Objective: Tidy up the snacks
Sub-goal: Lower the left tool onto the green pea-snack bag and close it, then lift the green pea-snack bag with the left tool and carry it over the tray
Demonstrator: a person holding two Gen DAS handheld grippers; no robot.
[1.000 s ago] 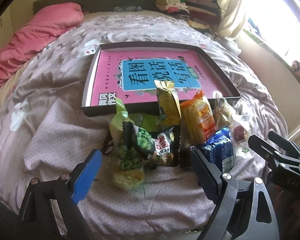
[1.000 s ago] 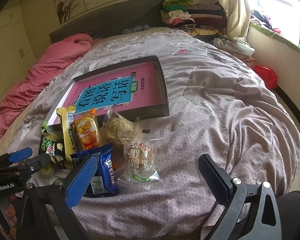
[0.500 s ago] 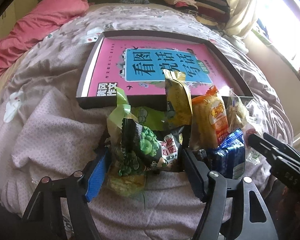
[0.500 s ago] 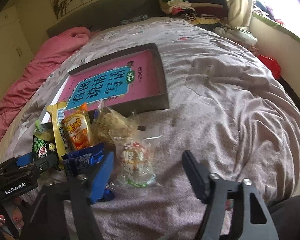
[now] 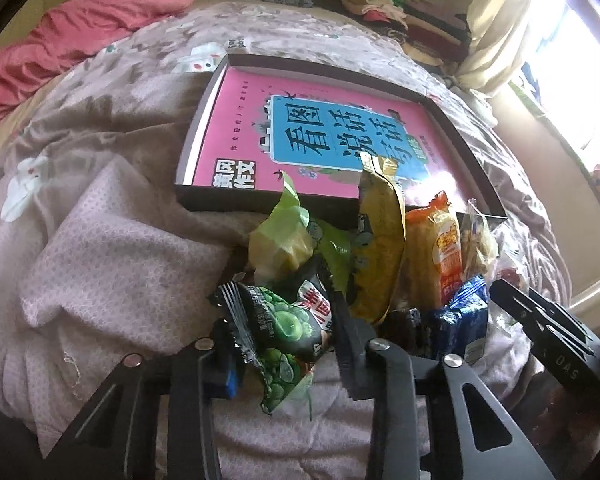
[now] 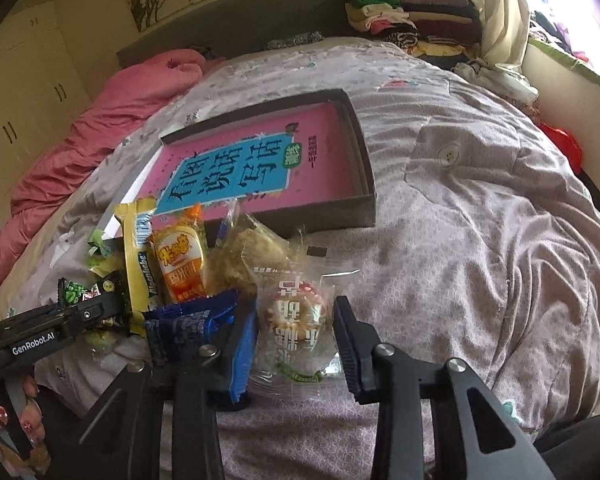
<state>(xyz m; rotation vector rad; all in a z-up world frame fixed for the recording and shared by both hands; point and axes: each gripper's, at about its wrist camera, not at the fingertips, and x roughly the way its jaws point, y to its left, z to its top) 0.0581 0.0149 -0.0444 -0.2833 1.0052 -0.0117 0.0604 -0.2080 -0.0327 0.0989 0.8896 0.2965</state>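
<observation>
Our left tongs (image 5: 284,344) are clenched on the green pea snack packet (image 5: 288,332), pinching it across its middle with its crimped end sticking out toward us. Our right tongs (image 6: 296,332) straddle the clear-wrapped pastry (image 6: 300,320); the fingers stand just beside the wrapper on both sides, but we cannot tell whether they already press it.

The pea packet looks light and puffed with air, so we judge a mid-body pinch will crumple the foil and may let it slip; the flat crimped seam would hold more surely. The pastry we take to be soft and crushable inside slick film, so it wants a gentle squeeze, or better a hold on the loose wrapper edge beyond the fingertips.

Ahead of the left tongs the other snacks lean together on the bed: the yellow-green bag (image 5: 280,240), the gold packet (image 5: 380,248), the orange rice cracker pack (image 5: 440,252). The blue biscuit packet (image 6: 188,324) lies just left of the right tongs. Beyond the pile sits the shallow dark box (image 6: 364,168) with the pink book (image 5: 320,136) lying in it, likely where these go.
</observation>
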